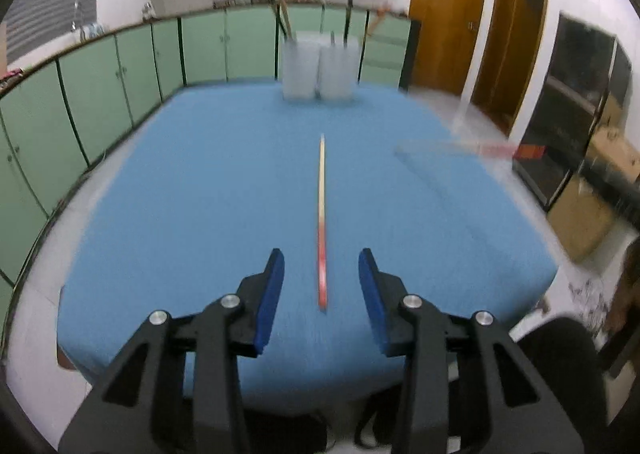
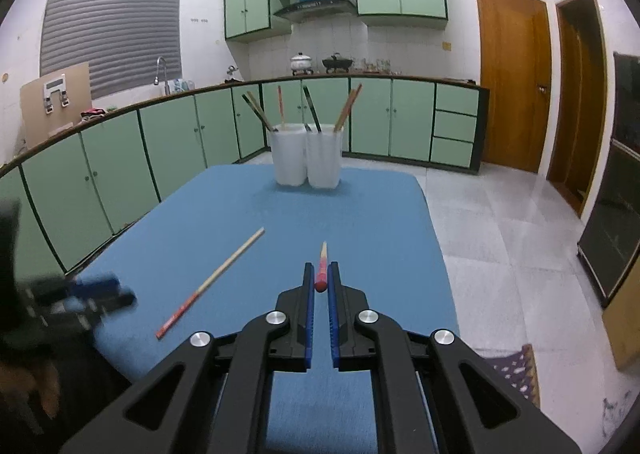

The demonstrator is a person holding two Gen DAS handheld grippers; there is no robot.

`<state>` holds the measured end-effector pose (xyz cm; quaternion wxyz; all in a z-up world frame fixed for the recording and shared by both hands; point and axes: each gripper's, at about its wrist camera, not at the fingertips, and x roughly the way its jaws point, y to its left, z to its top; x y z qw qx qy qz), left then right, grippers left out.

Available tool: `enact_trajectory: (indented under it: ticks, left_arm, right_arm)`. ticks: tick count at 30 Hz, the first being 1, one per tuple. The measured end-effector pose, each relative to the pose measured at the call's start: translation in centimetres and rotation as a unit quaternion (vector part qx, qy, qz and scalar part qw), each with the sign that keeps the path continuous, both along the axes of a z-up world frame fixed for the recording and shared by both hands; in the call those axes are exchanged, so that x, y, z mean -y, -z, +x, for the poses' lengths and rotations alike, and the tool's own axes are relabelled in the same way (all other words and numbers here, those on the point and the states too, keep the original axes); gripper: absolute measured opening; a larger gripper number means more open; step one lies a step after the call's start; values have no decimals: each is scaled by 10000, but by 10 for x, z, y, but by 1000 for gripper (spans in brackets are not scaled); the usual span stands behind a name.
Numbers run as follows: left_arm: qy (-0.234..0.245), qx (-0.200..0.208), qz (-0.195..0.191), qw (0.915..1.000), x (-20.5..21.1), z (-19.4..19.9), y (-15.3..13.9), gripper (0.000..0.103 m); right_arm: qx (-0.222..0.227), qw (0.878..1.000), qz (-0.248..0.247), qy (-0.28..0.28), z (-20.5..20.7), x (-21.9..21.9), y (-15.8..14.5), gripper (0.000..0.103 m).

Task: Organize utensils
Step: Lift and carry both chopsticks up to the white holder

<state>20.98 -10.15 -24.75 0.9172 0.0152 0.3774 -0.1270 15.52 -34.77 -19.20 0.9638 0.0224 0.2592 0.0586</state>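
Note:
A chopstick with a red end lies on the blue table, pointing away from me. My left gripper is open, its fingers either side of the red end, above it. The same chopstick shows in the right wrist view. My right gripper is shut on a second red-ended chopstick, held pointing forward over the table. It appears blurred at the right in the left wrist view. Two white cups at the far edge hold several chopsticks; they also show in the left wrist view.
Green kitchen cabinets run along the left and back. Wooden doors stand at the right. The left gripper appears blurred at the left of the right wrist view. Tiled floor lies right of the table.

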Motion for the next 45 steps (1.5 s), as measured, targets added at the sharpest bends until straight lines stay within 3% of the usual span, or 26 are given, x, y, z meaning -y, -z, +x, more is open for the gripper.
enact_trajectory:
  ticks: [5, 9, 11, 13, 18, 21, 27, 32, 37, 45]
  left_arm:
    - [-41, -403, 163, 9990, 6, 14, 36, 38]
    - [22, -350, 308, 9989, 11, 16, 41, 38]
    - [25, -356, 256, 9990, 7, 21, 39, 28]
    - [1, -374, 194, 9991, 5, 24, 40, 5]
    - [-41, -416, -20, 9991, 1, 25, 32, 5]
    - [-43, -253, -159, 9995, 0, 22, 14, 5]
    - [26, 614, -348, 9975, -8, 28, -67, 5]
    - [170, 1138, -416, 9925, -9, 44, -114, 5]
    - [400, 1200, -439, 9910, 0, 75, -139, 5]
    - [588, 1055, -442, 9917, -1, 120, -146, 5]
  right_arm:
    - [-26, 9998, 155, 115, 2, 8, 3, 6]
    - [-35, 9997, 211, 86, 1, 8, 4, 6]
    - [-30, 9997, 217, 79, 0, 8, 5, 6]
    - [-47, 9997, 229, 94, 0, 8, 5, 6]
    - [-30, 9997, 221, 111, -1, 8, 3, 6]
    - [31, 9998, 170, 85, -2, 7, -1, 6]
    - [251, 9997, 23, -30, 0, 2, -20, 6]
    - [367, 9991, -108, -198, 14, -3, -40, 6]
    - [292, 9984, -180, -441, 42, -4, -58, 6]
    - [114, 9950, -466, -871, 102, -11, -95, 6]
